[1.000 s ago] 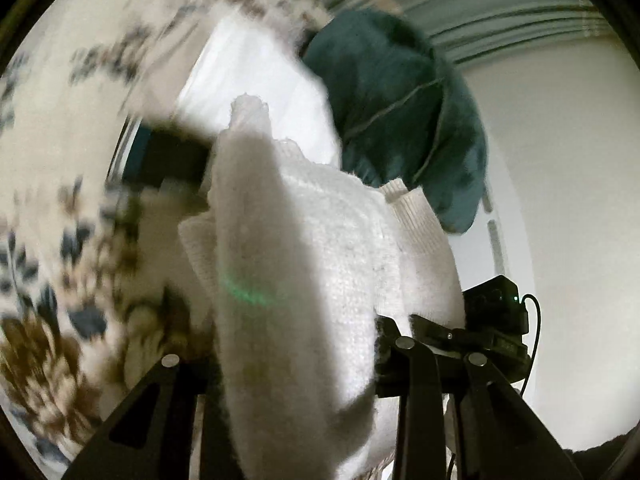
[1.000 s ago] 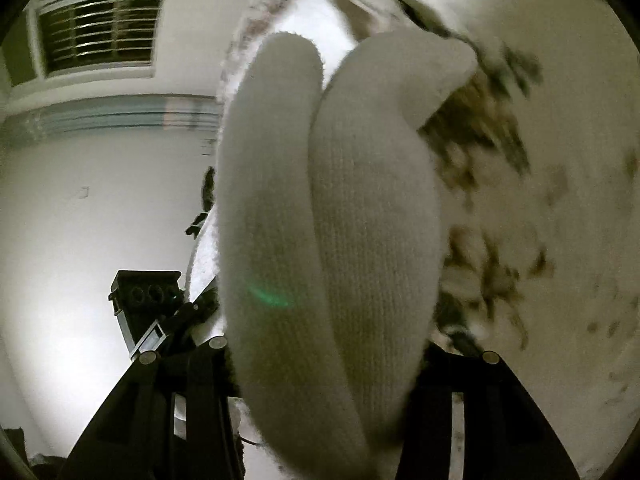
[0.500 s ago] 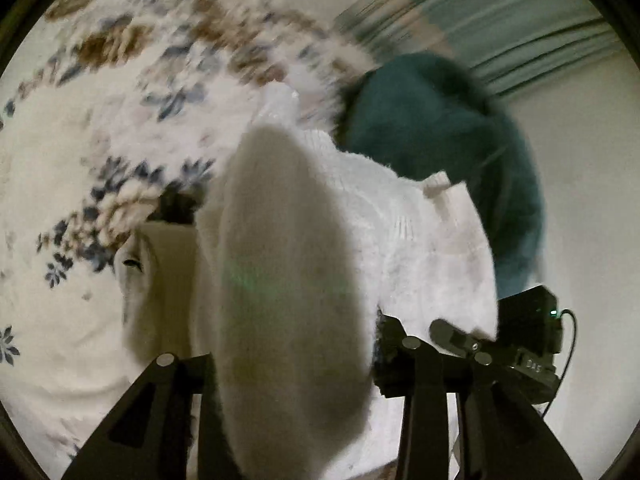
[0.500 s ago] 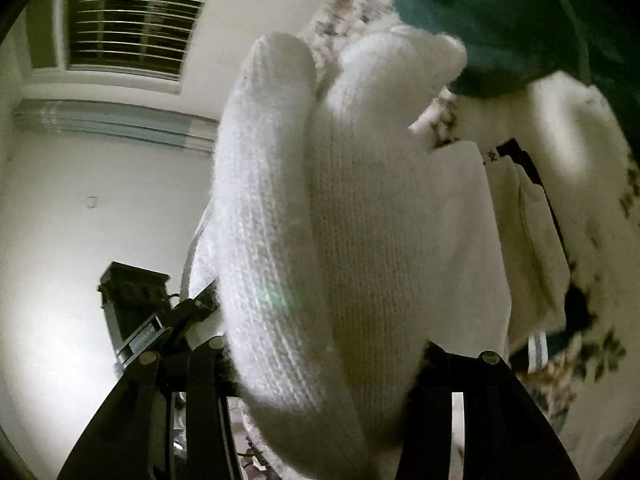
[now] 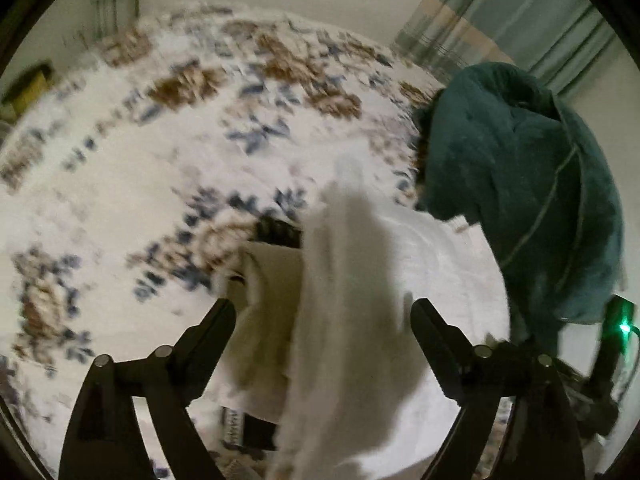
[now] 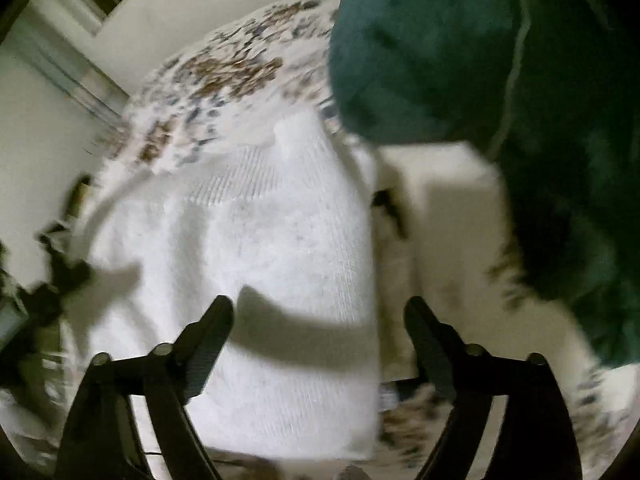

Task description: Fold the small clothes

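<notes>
White knit garment [image 6: 256,280] lies on floral bedspread [image 5: 120,184].

Teal garment [image 5: 532,200] blocks the right (bedspread [image 5: 132,184] left open).

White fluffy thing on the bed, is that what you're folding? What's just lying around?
For the job:
white knit garment
left gripper
right gripper

Just lying about:
teal blanket
cream cloth
flowered bedspread
</notes>
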`<state>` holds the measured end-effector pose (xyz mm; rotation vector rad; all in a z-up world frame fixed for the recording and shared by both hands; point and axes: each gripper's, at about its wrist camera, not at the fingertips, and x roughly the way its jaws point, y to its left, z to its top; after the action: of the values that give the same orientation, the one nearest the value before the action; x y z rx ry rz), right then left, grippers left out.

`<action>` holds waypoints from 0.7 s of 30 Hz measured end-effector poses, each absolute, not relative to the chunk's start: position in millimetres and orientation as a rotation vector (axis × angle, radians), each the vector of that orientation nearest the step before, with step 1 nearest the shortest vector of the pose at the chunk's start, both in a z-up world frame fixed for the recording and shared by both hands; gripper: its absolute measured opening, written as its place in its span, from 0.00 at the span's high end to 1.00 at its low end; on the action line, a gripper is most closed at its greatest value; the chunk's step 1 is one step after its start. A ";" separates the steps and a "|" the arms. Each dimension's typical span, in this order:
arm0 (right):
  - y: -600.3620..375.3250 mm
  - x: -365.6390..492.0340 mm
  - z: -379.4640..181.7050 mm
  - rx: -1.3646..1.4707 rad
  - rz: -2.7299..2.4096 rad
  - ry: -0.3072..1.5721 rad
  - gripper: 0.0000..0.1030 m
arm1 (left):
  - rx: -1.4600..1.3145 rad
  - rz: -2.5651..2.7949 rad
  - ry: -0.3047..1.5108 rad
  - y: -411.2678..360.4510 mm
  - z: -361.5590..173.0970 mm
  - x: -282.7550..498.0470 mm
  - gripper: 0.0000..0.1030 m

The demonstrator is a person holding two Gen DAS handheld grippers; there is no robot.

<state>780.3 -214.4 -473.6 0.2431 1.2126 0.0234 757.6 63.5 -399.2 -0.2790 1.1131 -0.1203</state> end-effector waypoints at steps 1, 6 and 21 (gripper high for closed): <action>-209.8 776.1 -471.9 0.190 0.005 1.210 0.00 | -0.250 -0.106 1.101 59.8 -399.1 755.1 0.02; -210.9 737.2 -451.4 0.101 -0.046 1.216 0.00 | -0.110 -0.033 1.115 35.5 -399.8 740.9 0.02; -227.1 566.9 -273.0 0.045 -0.160 1.020 0.00 | 0.033 0.007 1.001 -4.7 -272.8 591.8 0.02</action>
<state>566.9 -227.1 -273.0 0.0453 1.0196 -0.1600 591.8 -4.7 -272.8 0.0331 1.0010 0.0066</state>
